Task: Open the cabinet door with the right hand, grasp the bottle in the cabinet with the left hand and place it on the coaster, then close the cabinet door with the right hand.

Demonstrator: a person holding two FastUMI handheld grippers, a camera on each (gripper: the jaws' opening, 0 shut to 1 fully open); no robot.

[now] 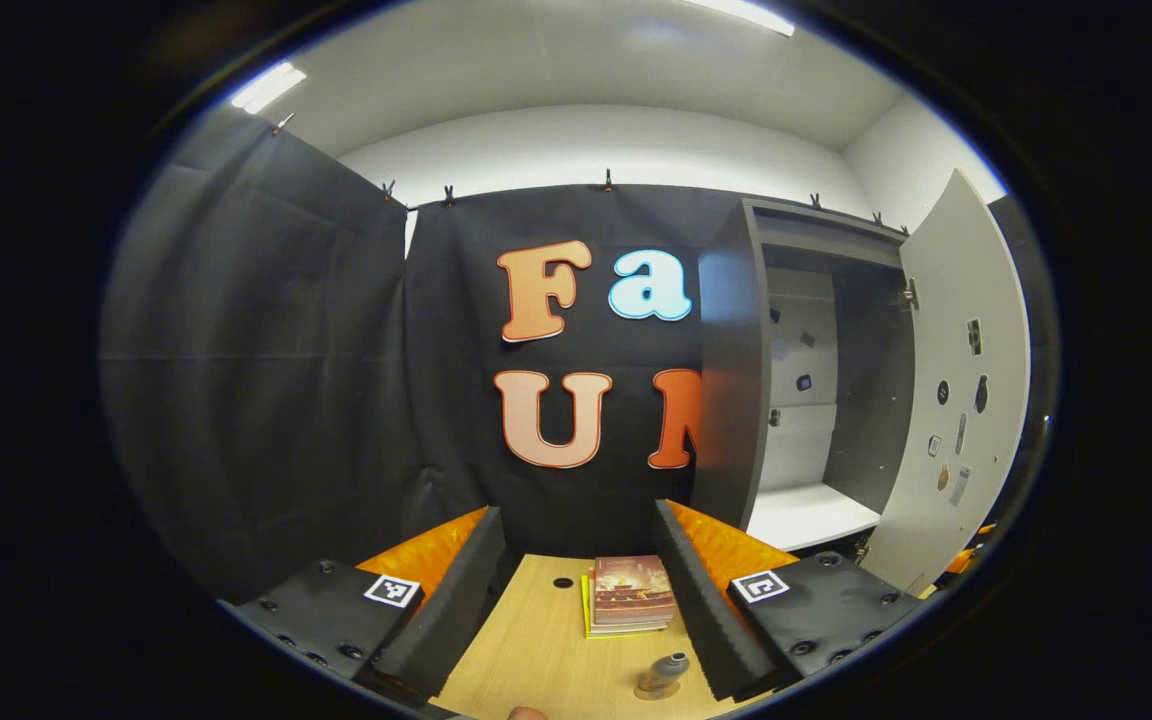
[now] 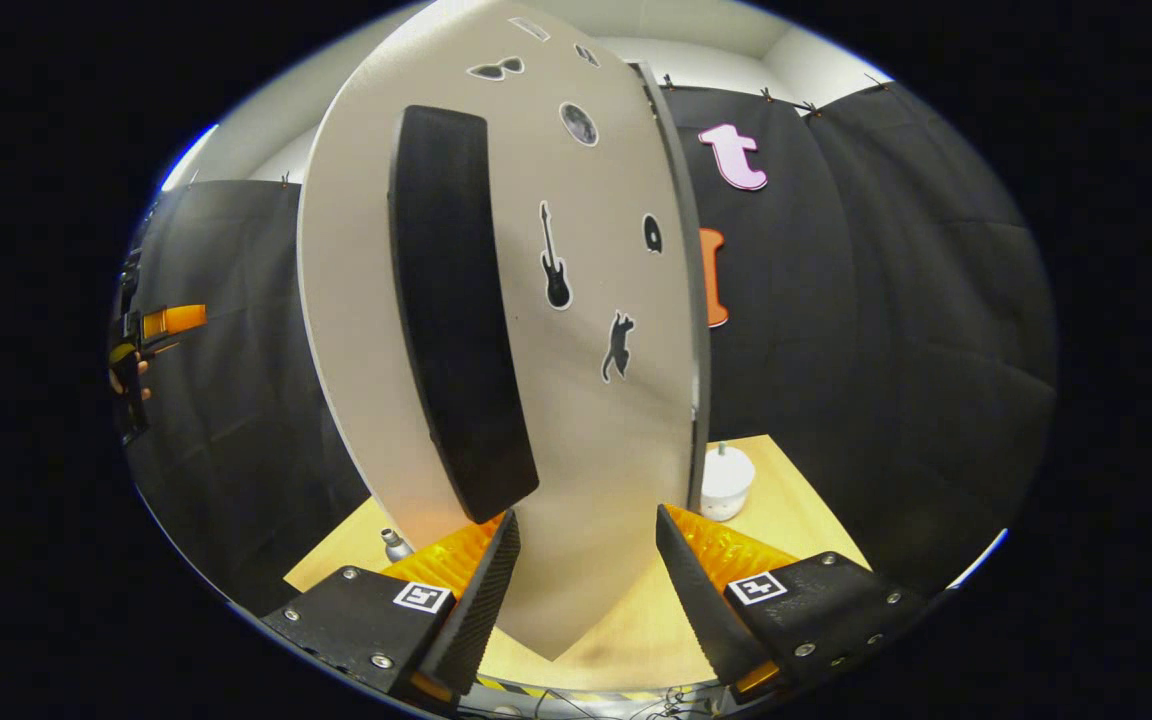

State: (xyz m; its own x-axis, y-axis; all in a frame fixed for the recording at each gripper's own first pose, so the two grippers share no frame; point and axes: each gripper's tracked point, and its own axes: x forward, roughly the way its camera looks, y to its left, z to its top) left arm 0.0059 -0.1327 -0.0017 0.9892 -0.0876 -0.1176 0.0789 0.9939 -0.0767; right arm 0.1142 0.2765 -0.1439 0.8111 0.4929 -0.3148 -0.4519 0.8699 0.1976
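We see a wooden bench (image 1: 536, 640) with books (image 1: 631, 595) beside the open cabinet (image 1: 816, 380), the bottle (image 1: 664, 675) standing between our wide-spread left hand-held gripper (image 1: 576, 590) fingers.

Matt cabinet door (image 2: 536, 400); wood-grain table (image 1: 536, 640); cloth wall (image 1: 266, 400).

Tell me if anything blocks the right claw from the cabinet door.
Nothing visible does. The cabinet door stands open straight ahead of the open right claw, with its black handle up and to the left. The bottle and a white container sit off to either side.
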